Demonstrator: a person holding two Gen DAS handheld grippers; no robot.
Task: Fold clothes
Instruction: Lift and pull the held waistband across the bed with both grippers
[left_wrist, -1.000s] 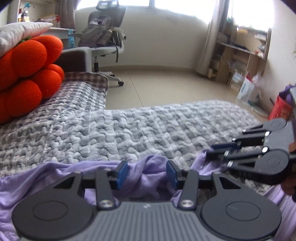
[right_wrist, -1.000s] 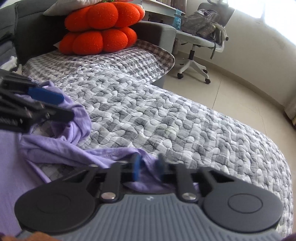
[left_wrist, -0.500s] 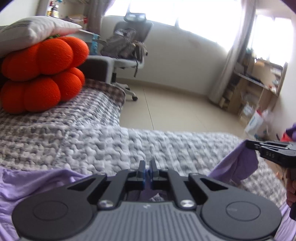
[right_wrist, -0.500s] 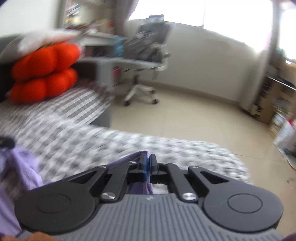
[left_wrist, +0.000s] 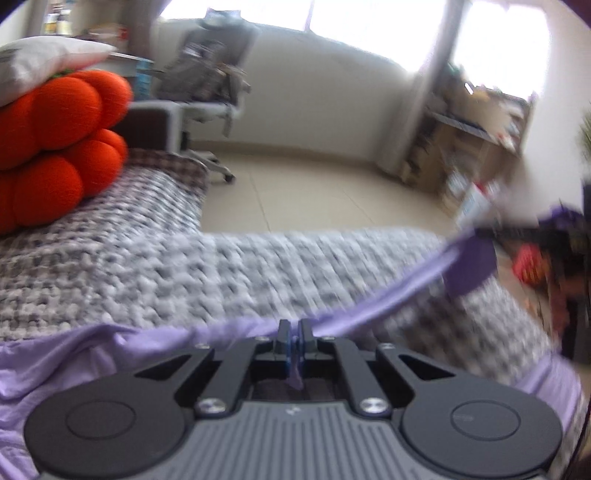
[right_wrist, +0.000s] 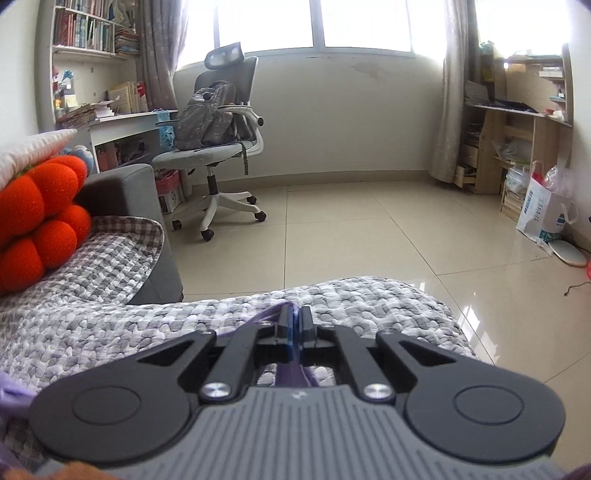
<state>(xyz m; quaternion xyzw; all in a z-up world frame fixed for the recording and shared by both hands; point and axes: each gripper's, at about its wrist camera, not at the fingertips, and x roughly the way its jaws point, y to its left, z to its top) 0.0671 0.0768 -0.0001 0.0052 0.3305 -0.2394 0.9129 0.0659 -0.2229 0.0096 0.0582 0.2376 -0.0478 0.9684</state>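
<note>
One purple garment (left_wrist: 110, 354), two grippers, left (left_wrist: 294, 328), right (right_wrist: 294, 314), jaws pinching it

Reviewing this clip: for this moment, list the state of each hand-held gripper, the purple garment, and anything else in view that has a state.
left hand-held gripper: shut on purple garment.
right hand-held gripper: shut on purple garment.
purple garment: unfolded, edge pulled taut between the two grippers, rest lying on the grey blanket.
orange cushion: resting on the blanket, white pillow stacked on top.
office chair: upright, backpack on its seat.
</note>
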